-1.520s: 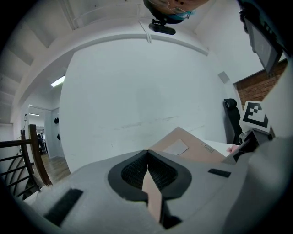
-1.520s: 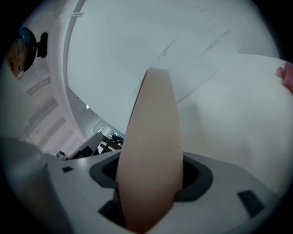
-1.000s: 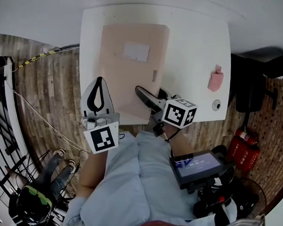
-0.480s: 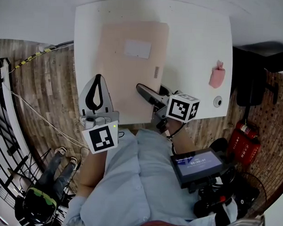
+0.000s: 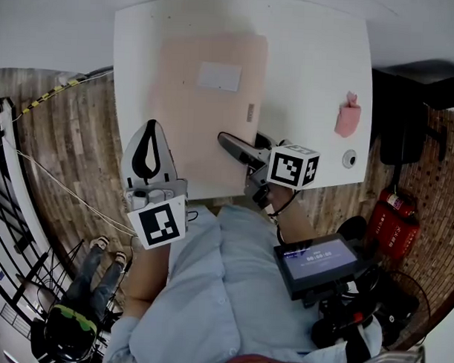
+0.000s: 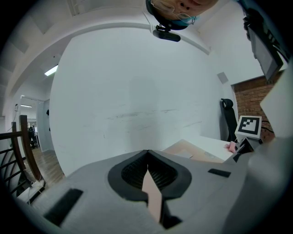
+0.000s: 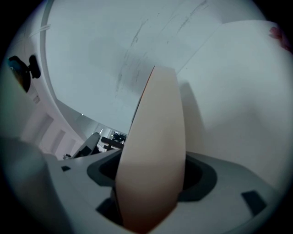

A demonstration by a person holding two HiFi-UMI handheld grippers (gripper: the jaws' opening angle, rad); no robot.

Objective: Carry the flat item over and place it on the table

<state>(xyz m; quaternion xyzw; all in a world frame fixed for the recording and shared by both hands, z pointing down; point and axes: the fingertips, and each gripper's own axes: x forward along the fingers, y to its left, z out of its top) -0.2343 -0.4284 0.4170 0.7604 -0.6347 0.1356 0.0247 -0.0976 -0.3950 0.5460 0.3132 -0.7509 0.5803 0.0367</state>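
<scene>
Folder (image 5: 203, 117) is down flat on the table (image 5: 313, 61), left of the table's middle. Its long axis runs from the table's near edge to the far edge, and its near end sits about level with the near edge. Your right gripper (image 5: 227, 146) reaches in over the table's near edge at the folder's near-right corner. Its jaws are opening with the sheet between them, and dark gaps show either side in the right gripper view, so I read it as not pinched. Key relation: the folder runs straight away from those jaws, so I'd back out toward the table's near edge along that axis, with no sideways drag. Left gripper (image 5: 151, 126) sits at the table's near-left corner, jaws pressed together at the tips. A pinkish sliver (image 6: 153, 194) shows in the seam; can't tell what it is. Folder is thin matte pale-pink card, rectangular, with a white label (image 5: 219, 76) toward the table's far end. Table is smooth white. The pads (image 6: 132, 172) are black and ribbed, set in grey shells.
</scene>
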